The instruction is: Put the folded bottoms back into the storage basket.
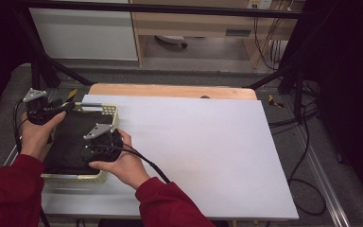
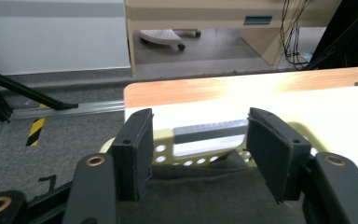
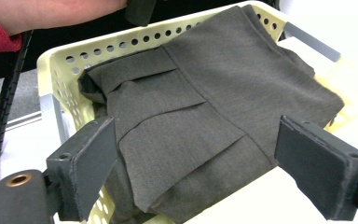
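Both grippers, left (image 2: 198,154) and right (image 3: 200,172), jaws spread, gripping nothing, poised over folded dark garment (image 3: 205,107) (filling yellow basket (image 3: 60,60)), likely for lifting out.

Dim room edges, bright glare washing tabletop.

white sheet (image 1: 203,146) lying across the table | wooden tabletop edge (image 1: 170,90) showing beyond it | grey carpet (image 1: 194,75) running behind | black cables (image 1: 307,142) trailing right | yellow-black tape (image 2: 36,130) marking floor
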Action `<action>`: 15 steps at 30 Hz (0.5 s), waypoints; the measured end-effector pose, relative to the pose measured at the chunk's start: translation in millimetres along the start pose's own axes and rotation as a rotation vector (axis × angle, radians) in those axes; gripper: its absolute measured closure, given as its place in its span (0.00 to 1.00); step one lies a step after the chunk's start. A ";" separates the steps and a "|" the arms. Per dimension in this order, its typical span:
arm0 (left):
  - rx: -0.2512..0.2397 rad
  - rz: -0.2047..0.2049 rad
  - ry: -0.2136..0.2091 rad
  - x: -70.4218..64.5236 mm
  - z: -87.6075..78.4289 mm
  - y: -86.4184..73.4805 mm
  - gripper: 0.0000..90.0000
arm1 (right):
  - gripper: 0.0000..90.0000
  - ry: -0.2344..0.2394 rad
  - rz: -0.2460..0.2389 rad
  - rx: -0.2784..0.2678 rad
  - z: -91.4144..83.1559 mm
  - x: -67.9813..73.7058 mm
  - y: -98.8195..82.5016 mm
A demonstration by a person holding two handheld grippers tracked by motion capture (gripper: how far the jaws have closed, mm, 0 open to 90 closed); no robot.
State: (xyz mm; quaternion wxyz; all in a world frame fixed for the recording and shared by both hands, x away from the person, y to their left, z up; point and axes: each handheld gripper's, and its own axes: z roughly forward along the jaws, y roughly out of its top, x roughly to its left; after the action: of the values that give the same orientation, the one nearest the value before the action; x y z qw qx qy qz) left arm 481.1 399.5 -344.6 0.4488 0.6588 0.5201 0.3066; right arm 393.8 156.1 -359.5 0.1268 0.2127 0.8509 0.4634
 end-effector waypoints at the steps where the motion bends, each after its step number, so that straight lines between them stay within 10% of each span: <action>1: -0.003 0.004 0.001 -2.3 1.1 0.7 0.44 | 0.13 -0.007 -0.004 -0.001 -0.2 0.1 0.1; 15: -0.008 0.008 -0.007 -23.4 -2.5 14.6 0.15 | 0.09 -0.038 -0.011 -0.013 -6.5 -6.1 2.6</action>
State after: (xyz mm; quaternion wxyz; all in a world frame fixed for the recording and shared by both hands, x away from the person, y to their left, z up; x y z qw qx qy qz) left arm 478.6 376.9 -328.8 0.4520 0.6603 0.5146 0.3080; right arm 397.1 149.6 -353.7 0.1467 0.2160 0.8464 0.4642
